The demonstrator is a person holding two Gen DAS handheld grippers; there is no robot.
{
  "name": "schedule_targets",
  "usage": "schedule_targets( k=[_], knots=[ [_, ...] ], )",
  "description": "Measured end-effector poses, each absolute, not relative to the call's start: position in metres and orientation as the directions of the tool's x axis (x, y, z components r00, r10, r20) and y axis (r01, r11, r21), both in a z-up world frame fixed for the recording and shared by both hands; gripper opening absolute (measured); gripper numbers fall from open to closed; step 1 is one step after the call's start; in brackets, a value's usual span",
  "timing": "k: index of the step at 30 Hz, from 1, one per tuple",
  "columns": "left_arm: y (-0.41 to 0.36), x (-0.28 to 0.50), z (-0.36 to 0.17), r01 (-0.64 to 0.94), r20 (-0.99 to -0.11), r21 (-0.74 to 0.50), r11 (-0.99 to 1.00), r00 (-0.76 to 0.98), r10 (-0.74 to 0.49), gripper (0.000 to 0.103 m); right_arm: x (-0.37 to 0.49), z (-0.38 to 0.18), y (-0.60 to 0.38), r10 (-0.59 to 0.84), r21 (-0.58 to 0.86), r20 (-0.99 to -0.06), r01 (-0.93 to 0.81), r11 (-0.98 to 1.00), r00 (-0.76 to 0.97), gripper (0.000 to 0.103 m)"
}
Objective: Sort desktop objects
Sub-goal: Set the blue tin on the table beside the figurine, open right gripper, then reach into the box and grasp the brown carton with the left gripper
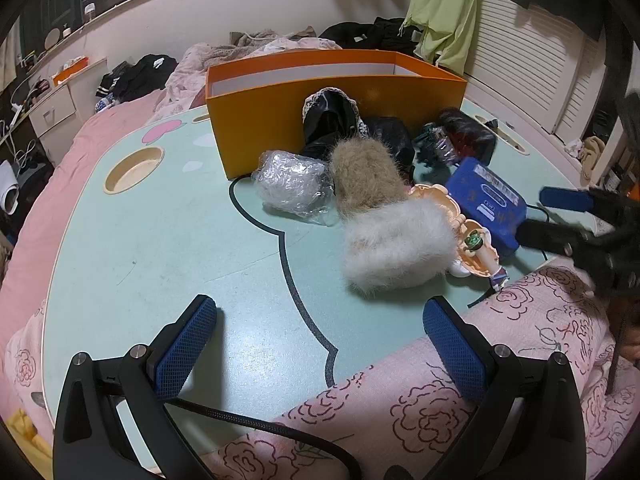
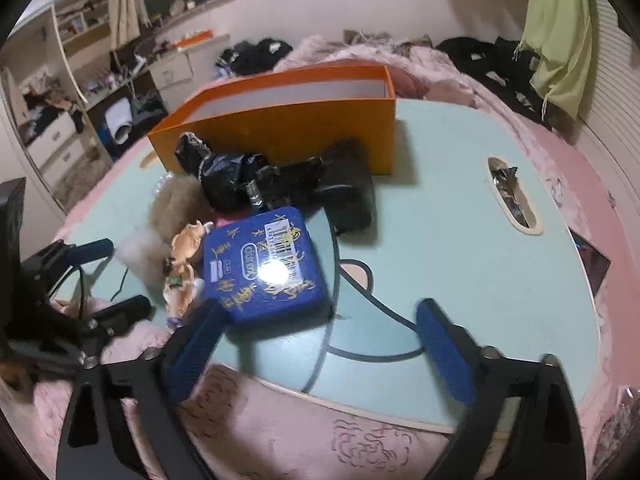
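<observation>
It was a home bedroom: a pink quilted bed strewn with dark clothes at eleven o'clock, a green garment hanging at one, drawers at nine.

We look from the left wrist down and forward, low over the near edge of the mint surface, toward the orange box. From the right wrist we tilt down likewise, close above the blue tin. Both views share box, tin and the clutter between.
</observation>
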State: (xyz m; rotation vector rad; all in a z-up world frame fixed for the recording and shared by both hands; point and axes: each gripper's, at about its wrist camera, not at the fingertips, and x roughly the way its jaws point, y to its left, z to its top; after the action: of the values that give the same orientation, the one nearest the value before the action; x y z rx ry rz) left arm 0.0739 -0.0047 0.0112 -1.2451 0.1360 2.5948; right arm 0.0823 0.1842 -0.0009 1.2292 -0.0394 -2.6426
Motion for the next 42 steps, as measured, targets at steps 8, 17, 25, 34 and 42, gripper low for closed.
schedule_targets(
  k=[8, 17, 25, 34, 42],
  knots=[
    [-0.005, 0.074, 0.011, -0.273, -0.779, -0.024, -0.962, -0.598, 0.190, 0.103, 0.081, -0.012, 0.179, -0.132, -0.006, -0.737, 0.202, -0.979, -0.663, 0.103],
    [-0.004, 0.074, 0.011, -0.274, -0.779, -0.024, -0.962, -0.598, 0.189, 0.103, 0.083, -0.014, 0.182, -0.135, -0.004, -0.734, 0.203, -0.979, -0.666, 0.103],
    [-0.005, 0.073, 0.011, -0.273, -0.789, -0.022, -0.962, -0.586, 0.185, 0.103, 0.082, -0.013, 0.182, -0.136, -0.004, -0.734, 0.204, -0.979, -0.666, 0.103],
    [-0.023, 0.070, 0.030, -0.247, -0.783, -0.129, -0.960, -0.569, 0.251, 0.103, 0.083, -0.014, 0.182, -0.136, -0.004, -0.733, 0.204, -0.979, -0.666, 0.103],
    [-0.022, 0.041, 0.106, -0.276, -0.673, -0.187, -0.943, -0.663, 0.328, 0.103, 0.083, -0.014, 0.183, -0.136, -0.004, -0.733, 0.204, -0.979, -0.667, 0.103]
  ],
)
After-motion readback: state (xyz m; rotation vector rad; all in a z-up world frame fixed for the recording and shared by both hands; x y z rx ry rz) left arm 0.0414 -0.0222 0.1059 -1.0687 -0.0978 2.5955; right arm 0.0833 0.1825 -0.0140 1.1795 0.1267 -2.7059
